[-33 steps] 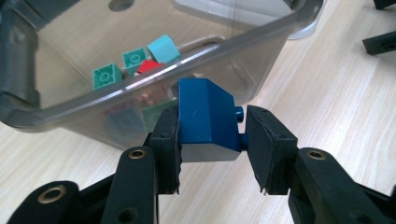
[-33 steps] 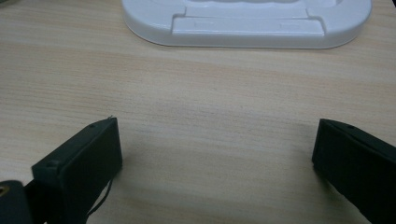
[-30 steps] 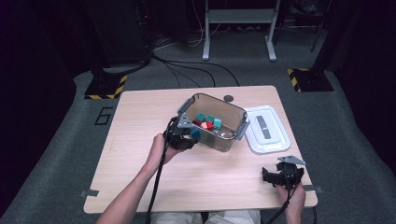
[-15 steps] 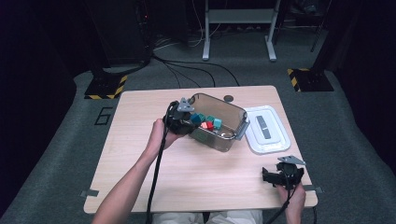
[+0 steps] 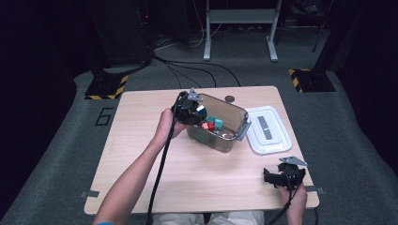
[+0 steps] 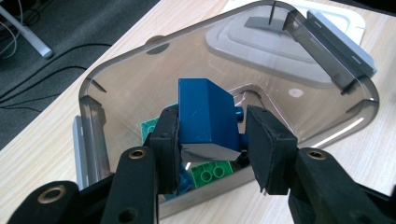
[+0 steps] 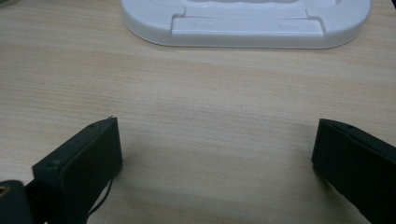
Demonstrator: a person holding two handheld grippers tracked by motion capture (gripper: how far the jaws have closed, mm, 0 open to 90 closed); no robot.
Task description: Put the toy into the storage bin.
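White rectangular plastic lid (image 5: 267, 130) lies flat on the pale wood-grain counter (image 5: 141, 140), just ahead of the right hand-held gripper's open jaws. Small dark round disc (image 5: 229, 99) on the counter's far edge, beyond the left hand-held gripper. Black cables (image 5: 187, 70) on the grey carpet floor (image 5: 56, 140). Yellow-black striped stand bases (image 5: 109, 87) past the counter corners.

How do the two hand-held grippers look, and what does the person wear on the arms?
Both the left gripper and the right gripper are black with blocky black jaws, a grey three-cornered plate on top and a trailing black cable. The forearms are bare; a blue sleeve edge shows.
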